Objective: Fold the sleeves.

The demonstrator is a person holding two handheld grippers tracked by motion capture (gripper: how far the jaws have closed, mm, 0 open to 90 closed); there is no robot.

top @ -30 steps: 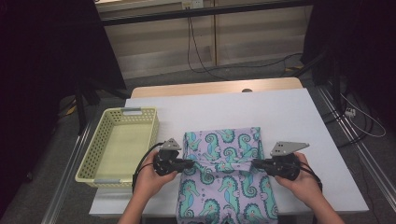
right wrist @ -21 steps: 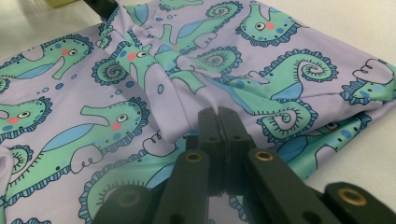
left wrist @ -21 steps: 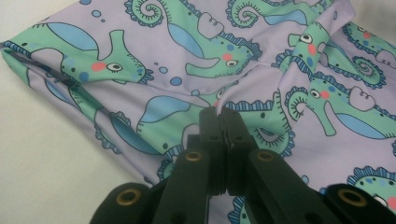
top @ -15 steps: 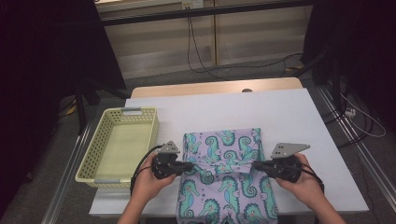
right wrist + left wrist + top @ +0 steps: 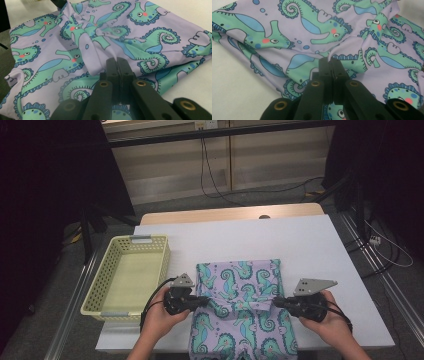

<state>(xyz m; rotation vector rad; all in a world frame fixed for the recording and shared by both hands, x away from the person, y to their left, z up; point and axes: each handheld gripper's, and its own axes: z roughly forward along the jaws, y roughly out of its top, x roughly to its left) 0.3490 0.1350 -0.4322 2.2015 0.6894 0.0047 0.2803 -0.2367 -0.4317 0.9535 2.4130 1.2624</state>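
1. The left gripper (image 5: 207, 301) has its jaws pressed together on a pinch of the seahorse cloth (image 5: 240, 315), at the cloth's left edge about halfway along its length.
2. In the left gripper view the two black jaws meet tip to tip (image 5: 331, 65), and the lilac fabric puckers up into them.
3. The right gripper (image 5: 275, 302) is likewise clamped on the cloth, at the right edge, level with the left one.
4. In the right gripper view its jaws stand closed (image 5: 117, 65), with a ridge of fabric drawn toward the tips.
5. The cloth lies on the white table (image 5: 310, 245), near the person's edge; its near end hangs over that edge.
6. Between the two grippers a raised crease runs across the cloth, while the far part lies flat.
7. A yellow basket (image 5: 105, 285) stands on the table's left side, just beside the left hand (image 5: 160, 320).
8. The right hand (image 5: 332, 325) holds its gripper near the table's right front corner.
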